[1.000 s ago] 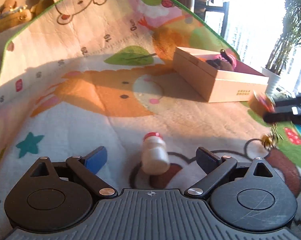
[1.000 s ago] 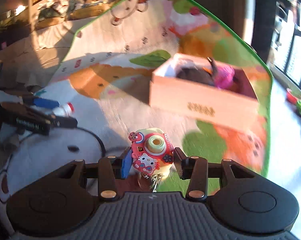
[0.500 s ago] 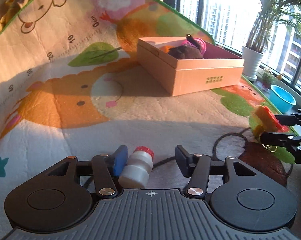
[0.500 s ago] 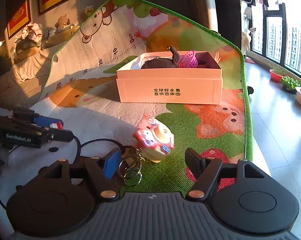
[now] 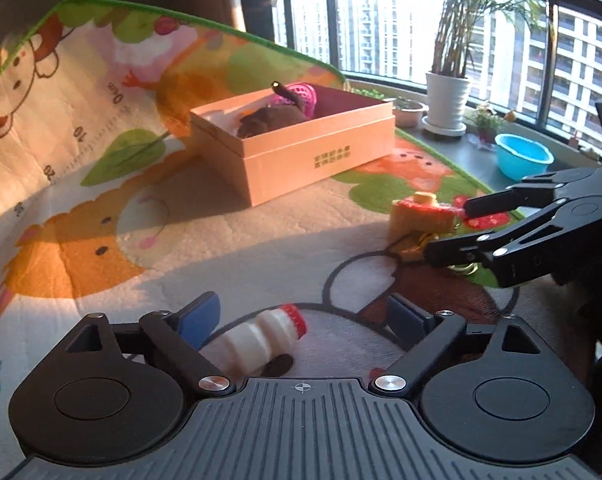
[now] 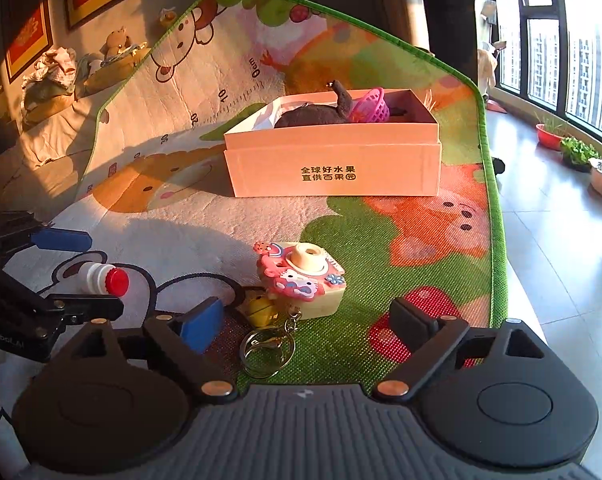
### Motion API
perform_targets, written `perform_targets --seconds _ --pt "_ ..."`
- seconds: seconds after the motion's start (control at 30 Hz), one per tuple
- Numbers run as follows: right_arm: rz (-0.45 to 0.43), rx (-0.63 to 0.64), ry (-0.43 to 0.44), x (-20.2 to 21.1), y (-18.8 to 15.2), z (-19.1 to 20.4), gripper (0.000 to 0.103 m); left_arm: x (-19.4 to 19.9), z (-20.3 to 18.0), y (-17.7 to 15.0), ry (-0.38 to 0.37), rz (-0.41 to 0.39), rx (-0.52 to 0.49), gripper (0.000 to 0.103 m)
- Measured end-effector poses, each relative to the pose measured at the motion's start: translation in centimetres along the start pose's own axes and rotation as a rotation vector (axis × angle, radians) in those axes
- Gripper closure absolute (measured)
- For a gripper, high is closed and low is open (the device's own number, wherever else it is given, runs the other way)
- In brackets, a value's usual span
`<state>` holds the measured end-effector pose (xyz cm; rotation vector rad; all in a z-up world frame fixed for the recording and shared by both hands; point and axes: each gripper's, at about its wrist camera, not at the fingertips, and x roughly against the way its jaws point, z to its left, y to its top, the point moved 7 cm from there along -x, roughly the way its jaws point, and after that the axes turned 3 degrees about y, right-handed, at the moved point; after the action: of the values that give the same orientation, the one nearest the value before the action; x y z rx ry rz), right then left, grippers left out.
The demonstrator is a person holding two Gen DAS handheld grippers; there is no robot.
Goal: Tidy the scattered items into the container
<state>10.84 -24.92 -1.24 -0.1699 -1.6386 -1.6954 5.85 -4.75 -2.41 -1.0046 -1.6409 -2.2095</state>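
A small white bottle with a red cap (image 5: 261,340) lies on its side on the play mat (image 5: 101,208). It sits between the fingers of my left gripper (image 5: 301,316), whose jaws are opening, and no pad presses on it. A toy camera keychain (image 6: 305,280) with a yellow bell (image 6: 261,308) and a key ring (image 6: 267,350) rests on the mat just ahead of my right gripper (image 6: 305,320). Those jaws are opening too, clear of the toy. The pink cardboard box (image 6: 333,168) stands farther back, holding a brown plush (image 6: 309,118) and a pink basket (image 6: 371,108).
The mat's green edge (image 6: 493,208) borders a tiled floor (image 6: 561,248) on the right. A potted plant (image 5: 447,92) and a blue basin (image 5: 523,156) stand by the windows. Soft toys and cushions (image 6: 61,76) lie at the back left.
The left jaws closed around the upright bottle, then opened again; it now lies tipped on the mat. The right gripper let go of the toy camera, which now sits on the mat.
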Motion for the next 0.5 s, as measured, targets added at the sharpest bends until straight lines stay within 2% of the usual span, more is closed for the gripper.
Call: perform_targets --seconds 0.13,0.2,0.33,0.5 --pt "0.003 0.003 -0.003 0.0 -0.1 0.1 0.011 -0.3 2.6 -1.0 0.1 0.044 0.015 0.009" --pt "0.004 0.001 -0.006 0.0 0.0 0.1 0.003 -0.2 4.1 -1.2 0.149 0.049 0.025 0.008" --pt "0.002 -0.005 -0.01 0.0 0.0 0.0 0.0 0.1 6.6 -1.2 0.285 0.045 0.011 0.007" --pt "0.0 -0.013 -0.004 0.0 0.0 -0.1 0.0 1.4 8.2 -1.0 0.319 0.031 0.064 0.007"
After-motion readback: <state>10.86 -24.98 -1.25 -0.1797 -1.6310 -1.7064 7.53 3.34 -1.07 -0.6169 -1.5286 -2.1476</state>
